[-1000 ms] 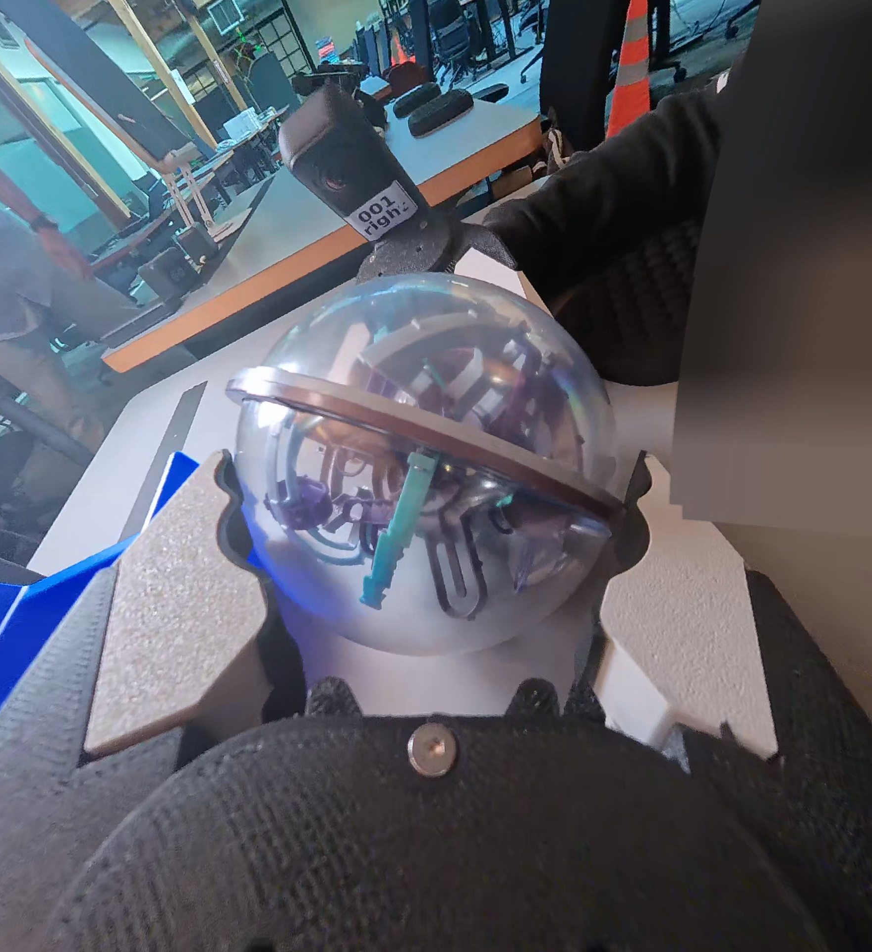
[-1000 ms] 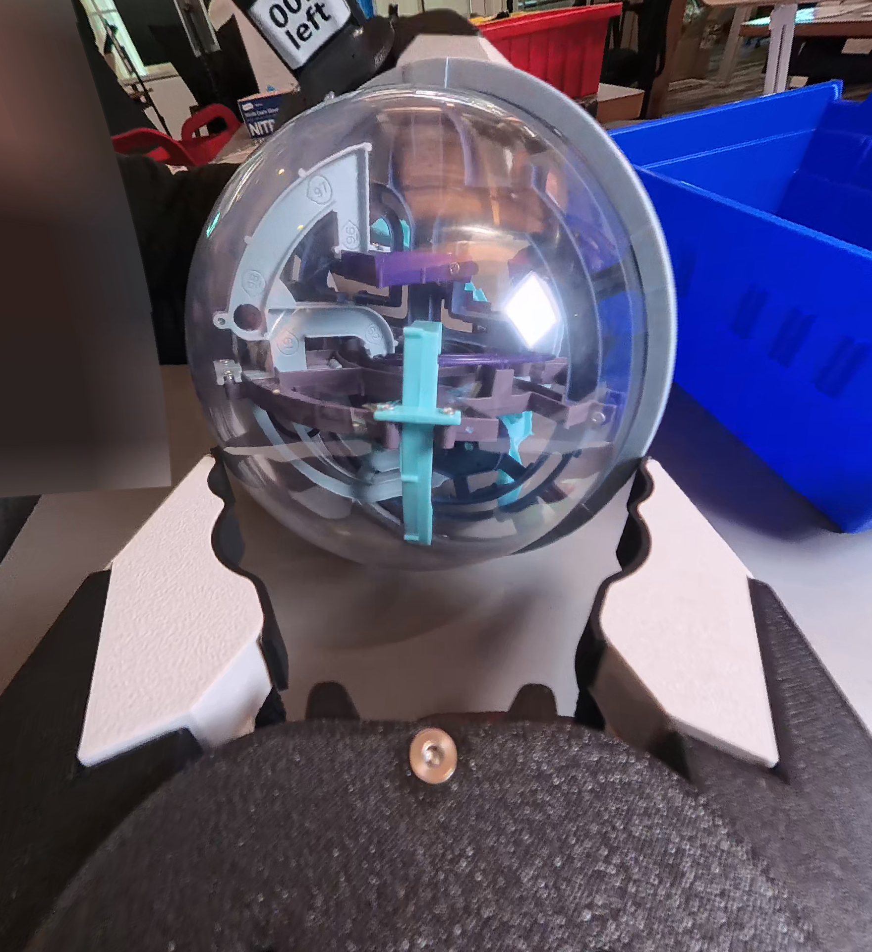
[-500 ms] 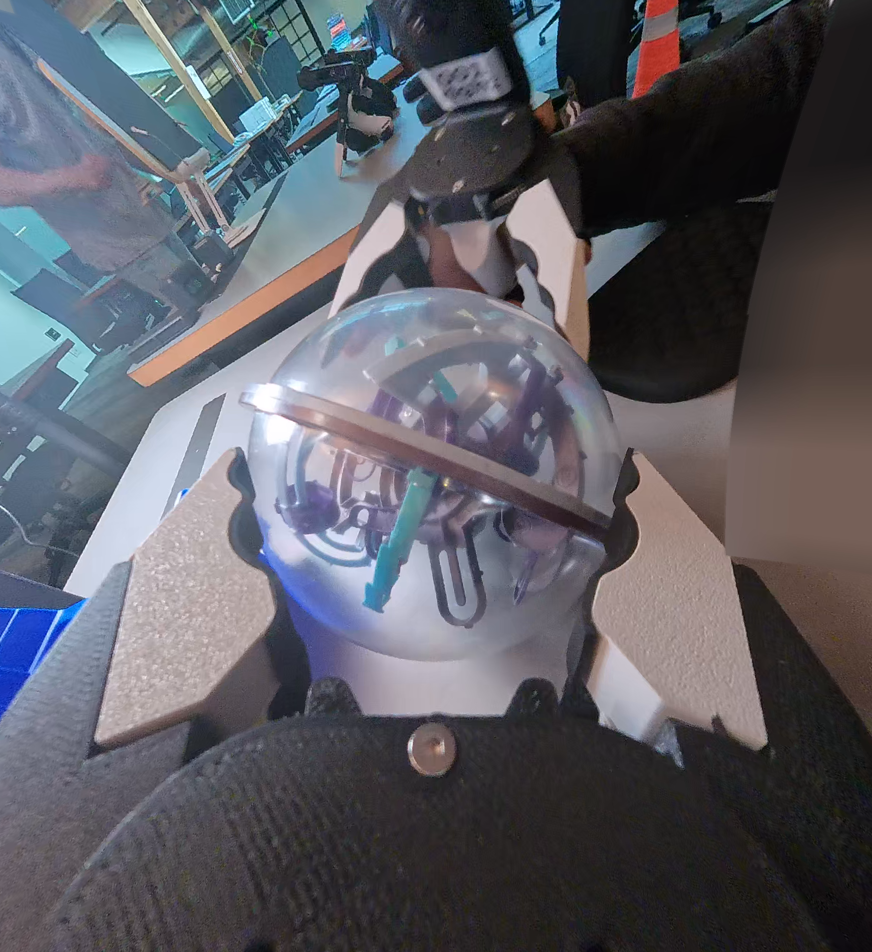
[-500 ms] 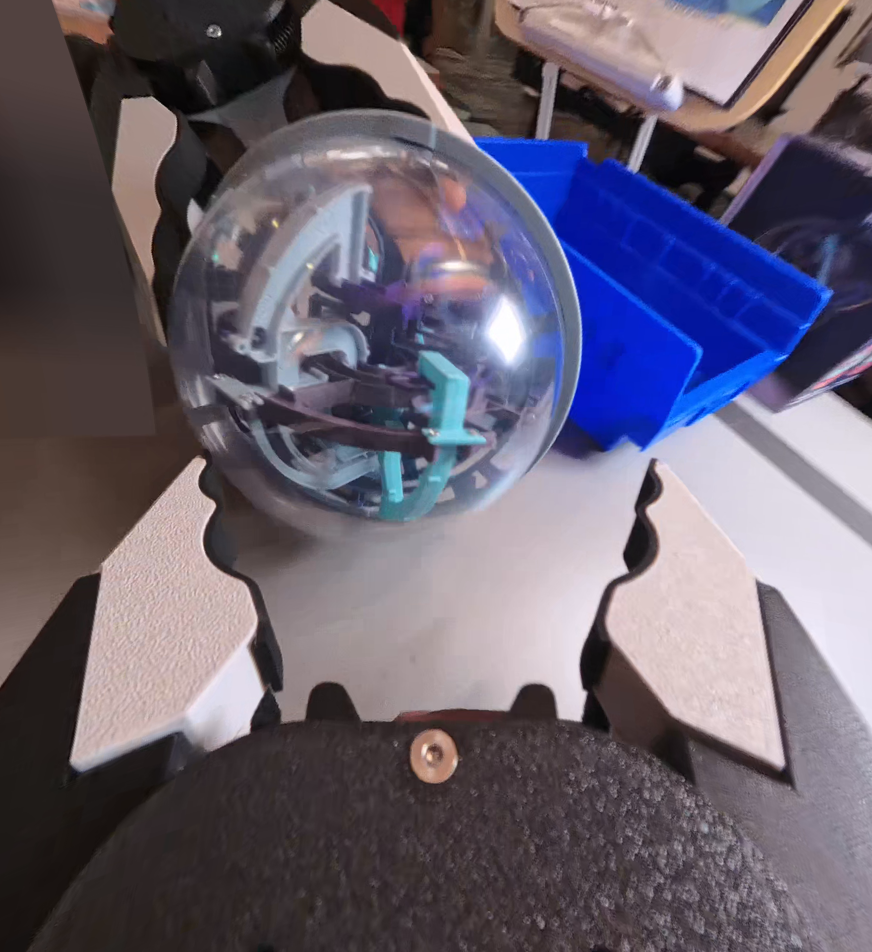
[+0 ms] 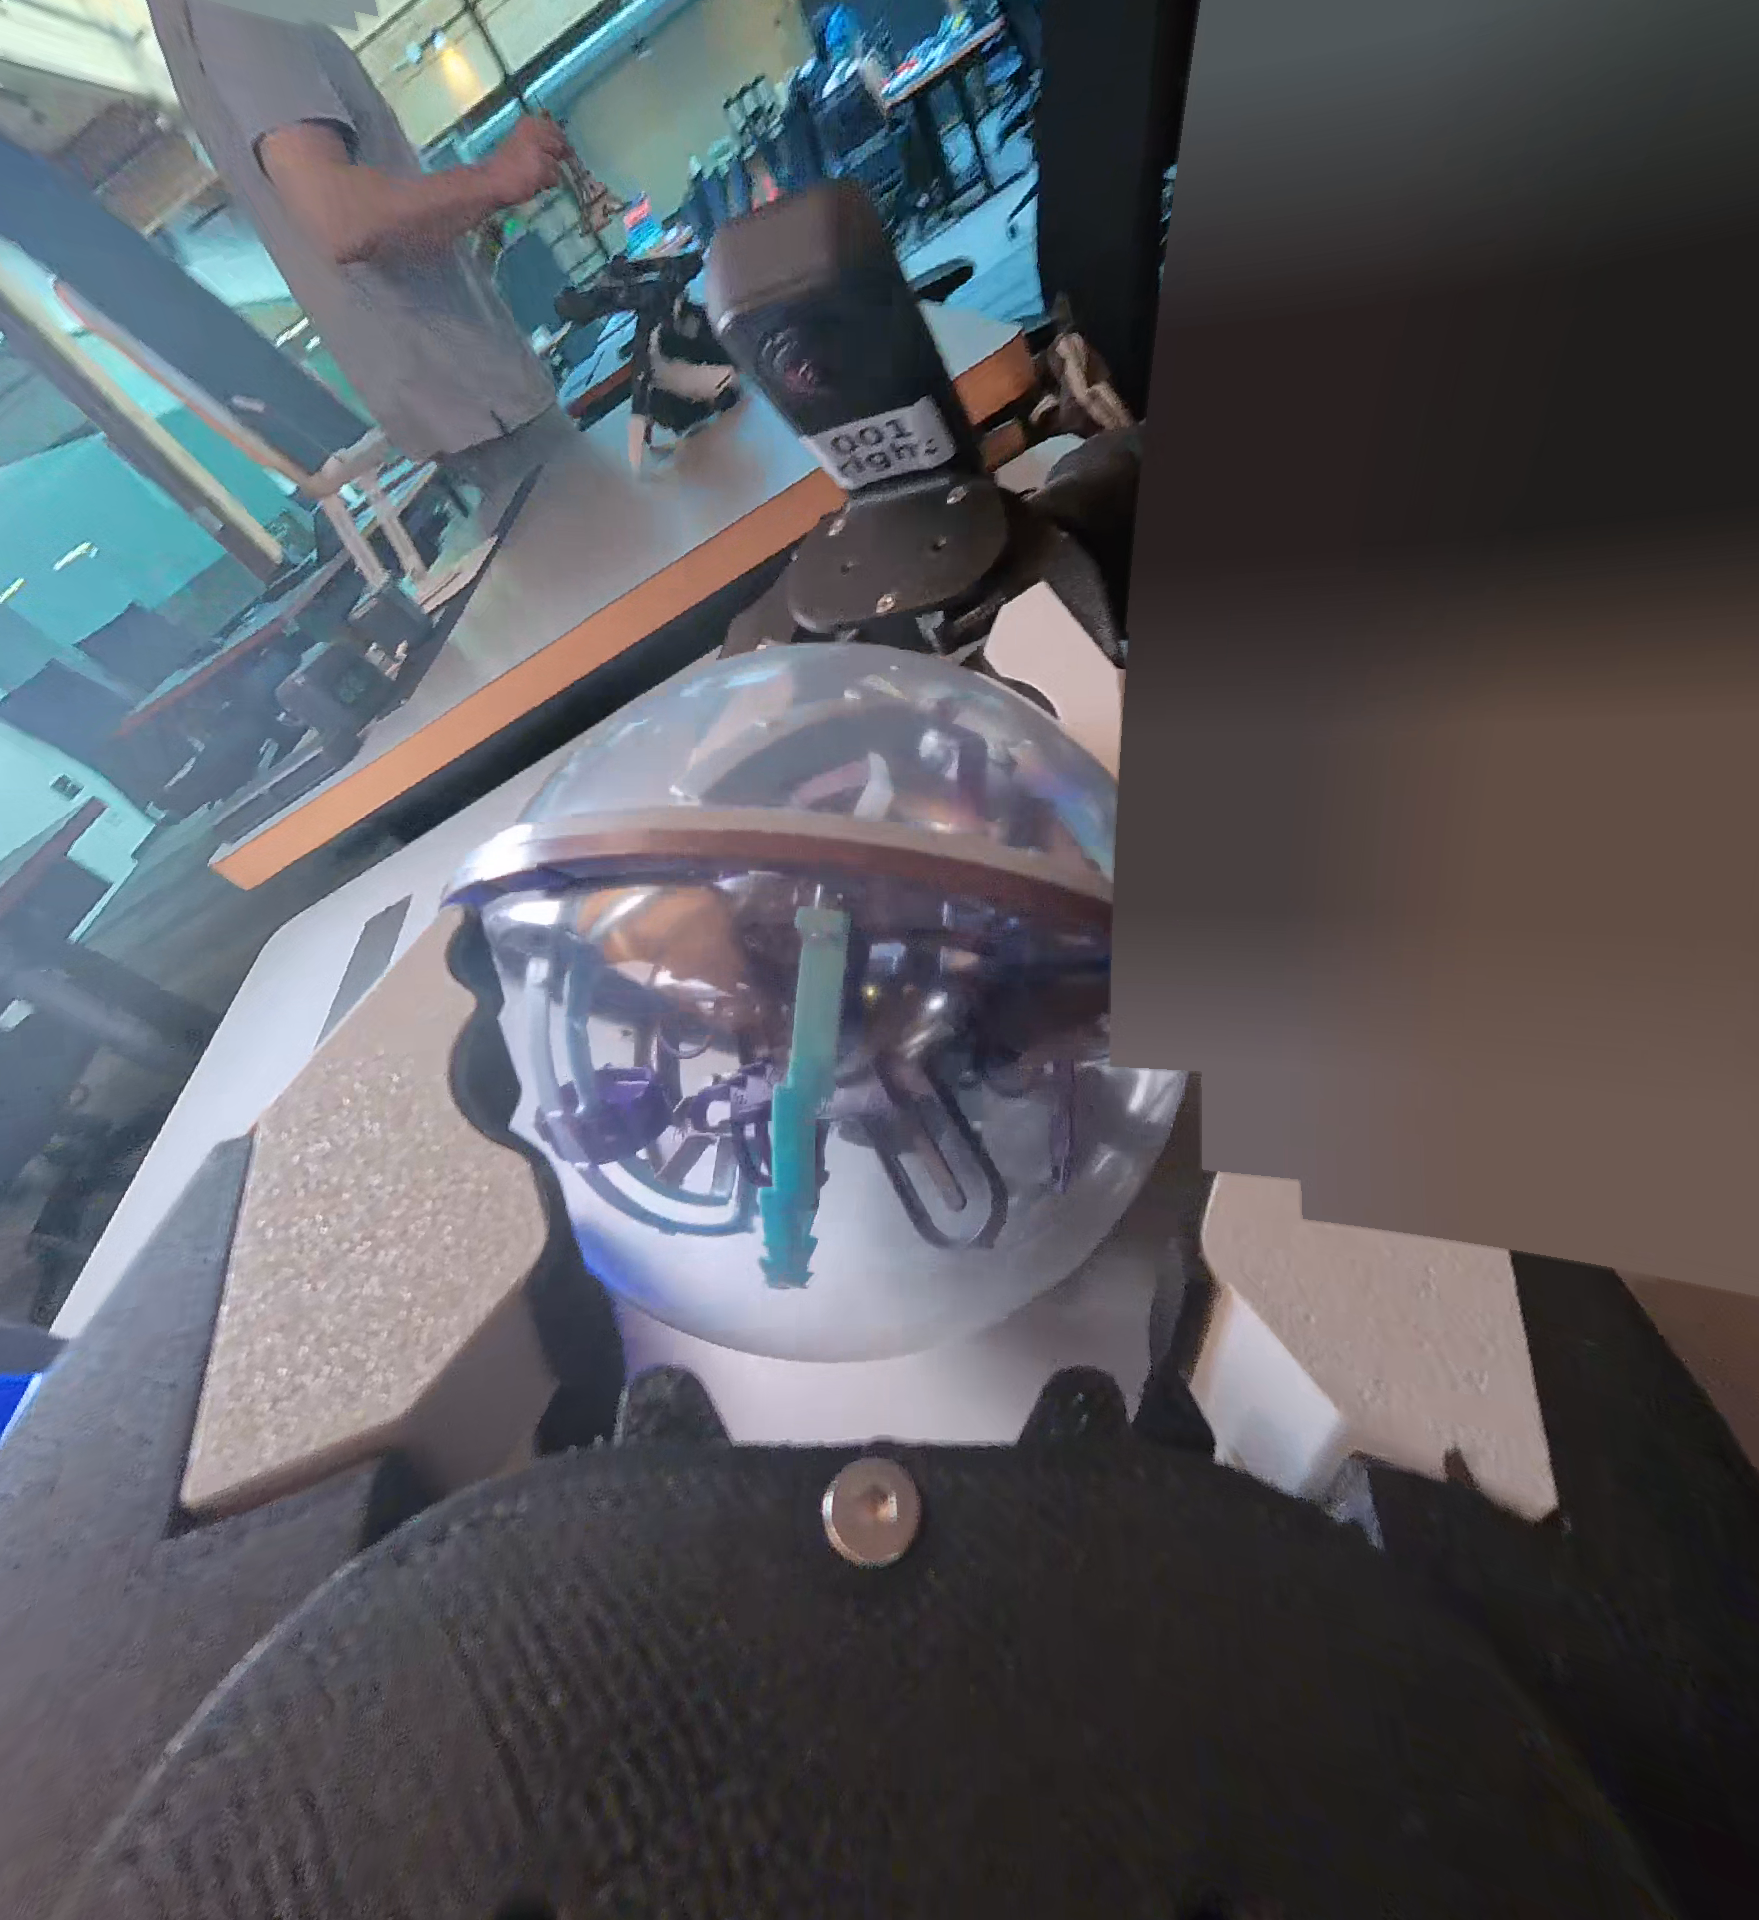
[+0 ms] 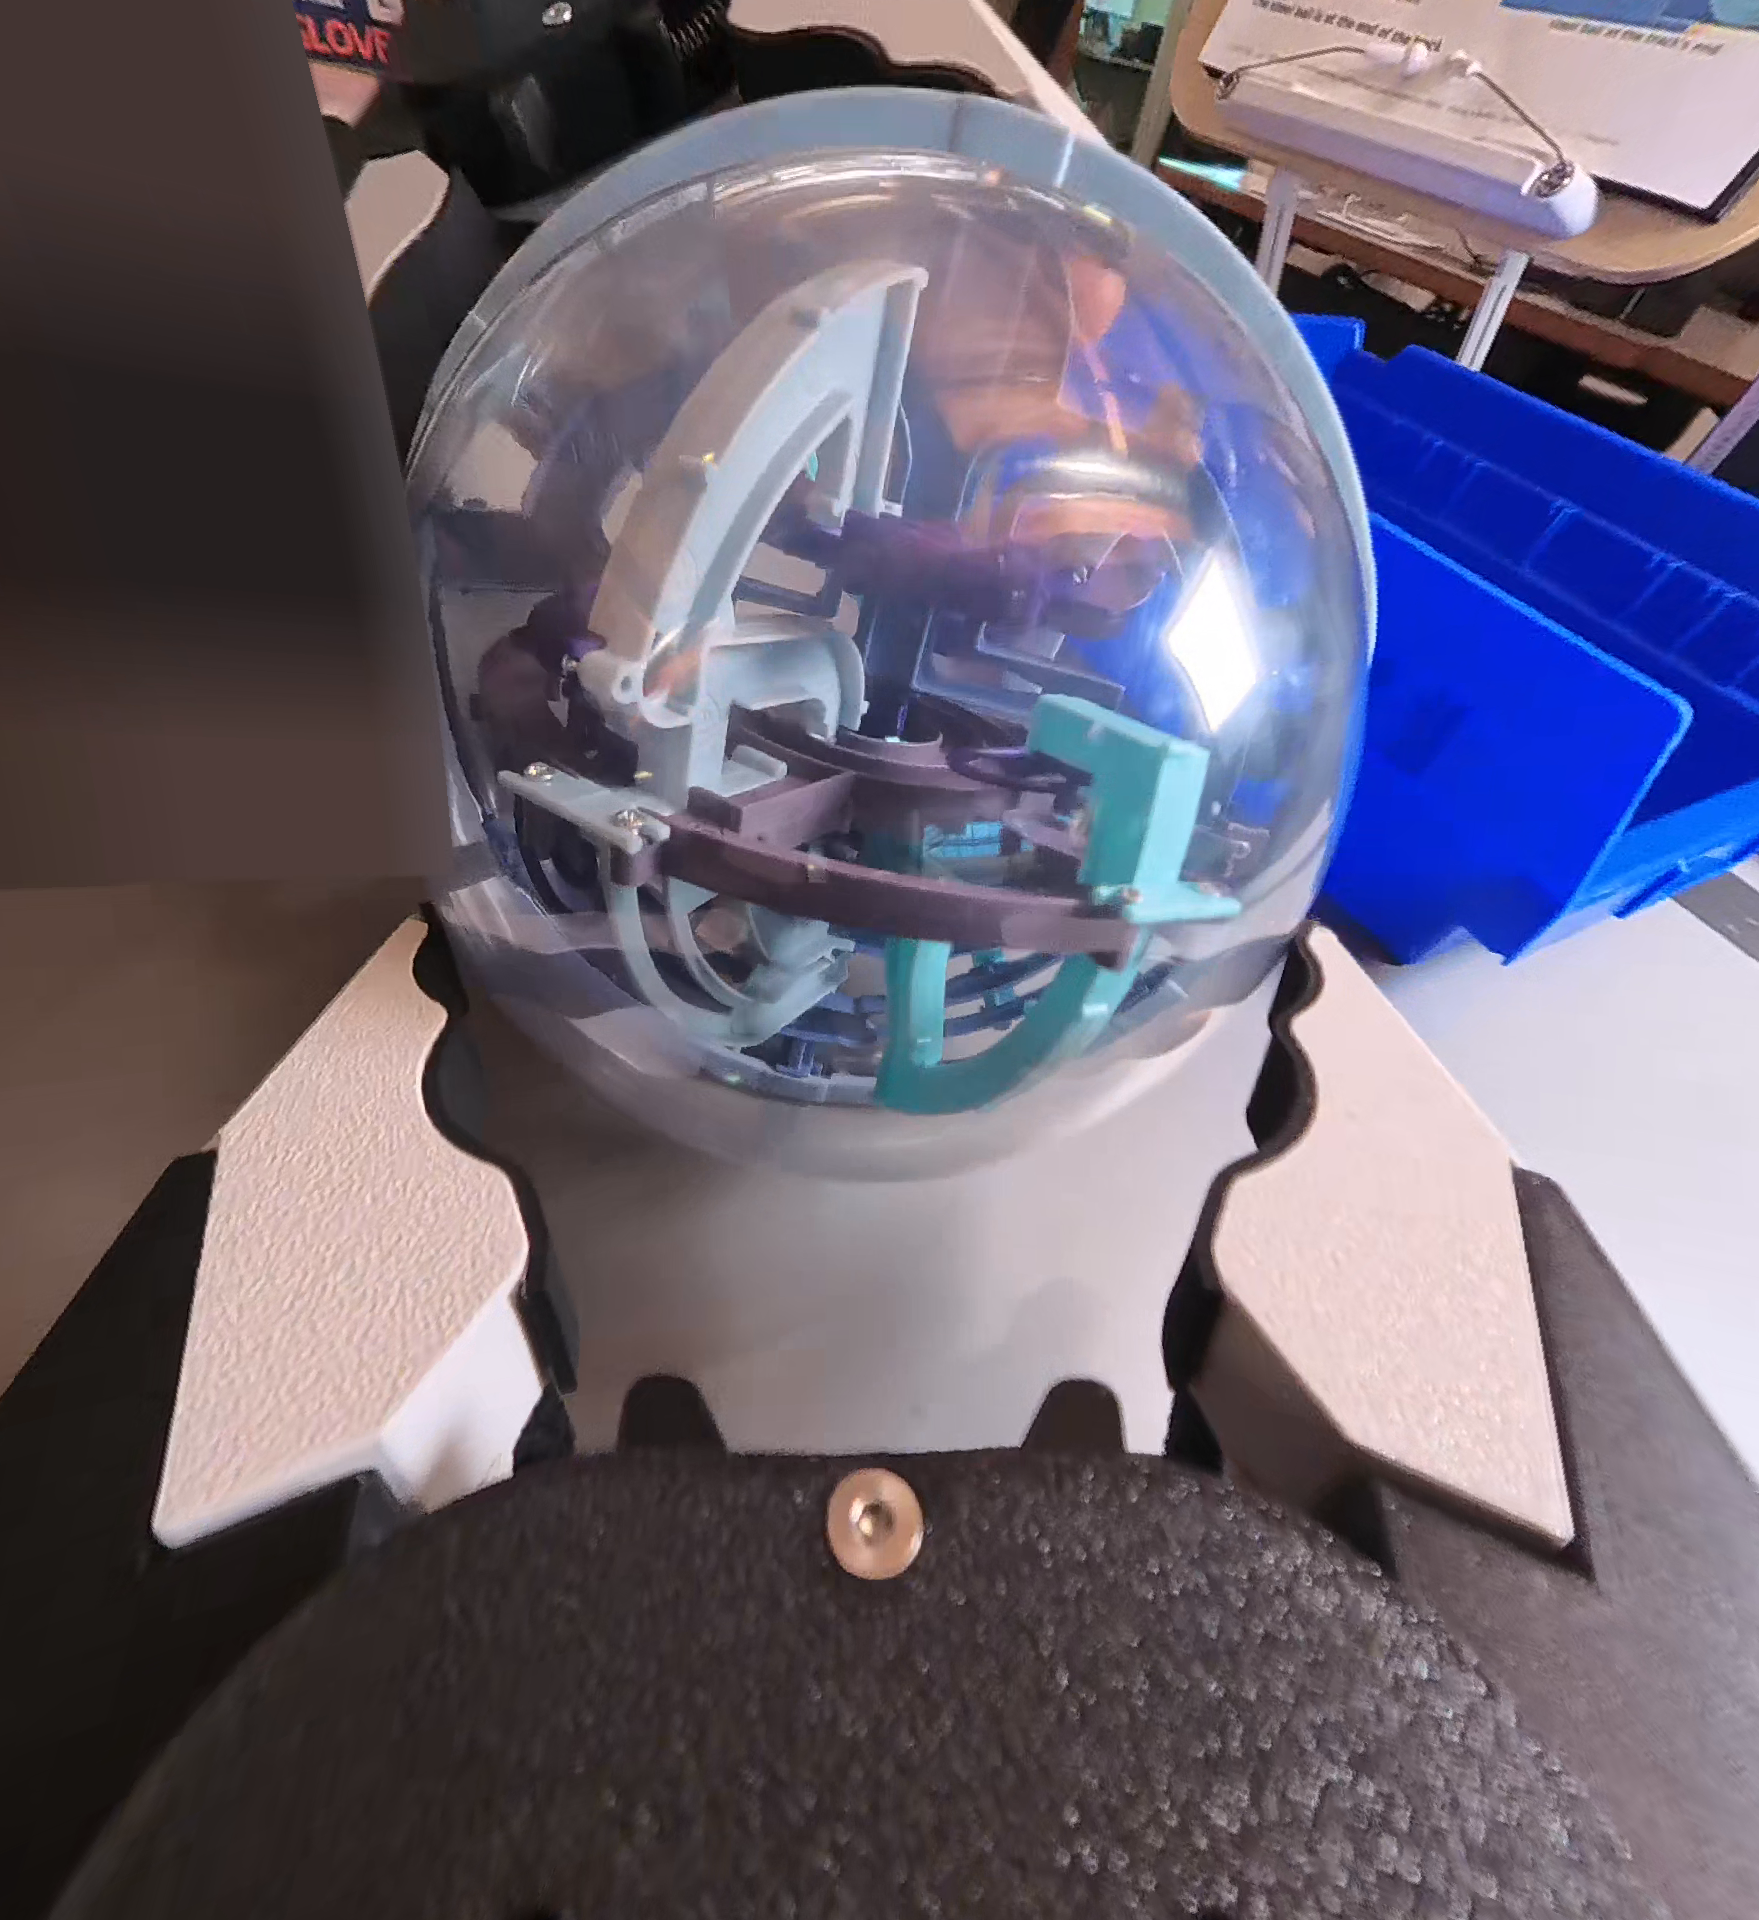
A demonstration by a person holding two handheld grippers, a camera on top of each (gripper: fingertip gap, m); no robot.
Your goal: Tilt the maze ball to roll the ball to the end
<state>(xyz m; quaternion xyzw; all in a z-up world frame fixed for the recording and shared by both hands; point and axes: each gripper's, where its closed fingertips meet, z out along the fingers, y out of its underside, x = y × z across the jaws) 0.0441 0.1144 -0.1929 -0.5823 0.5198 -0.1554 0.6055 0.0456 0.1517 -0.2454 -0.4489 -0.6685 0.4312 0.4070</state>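
The maze ball (image 5: 813, 1018) is a clear sphere with a grey rim band and purple, teal and pale blue tracks inside. My left gripper (image 5: 823, 1039) is shut on it, one finger on each side, holding it above the white table. My right gripper (image 6: 859, 935) faces it from the opposite side, with both fingertips against the lower sides of the maze ball (image 6: 885, 623). The right gripper also shows behind the ball in the left wrist view (image 5: 885, 540). I cannot pick out the small ball inside. A blurred patch hides the ball's right edge in the left wrist view.
A blue bin (image 6: 1529, 675) stands on the white table (image 6: 1581, 1091) just right of the ball. A board with a clipped page (image 6: 1405, 135) sits behind it. A person (image 5: 387, 208) stands by an orange-edged table (image 5: 542, 644) farther off.
Half a second ago the right gripper was drawn back off the ball; now it is back around it at a new angle. The ball has turned, and its rim lies level in the left wrist view.
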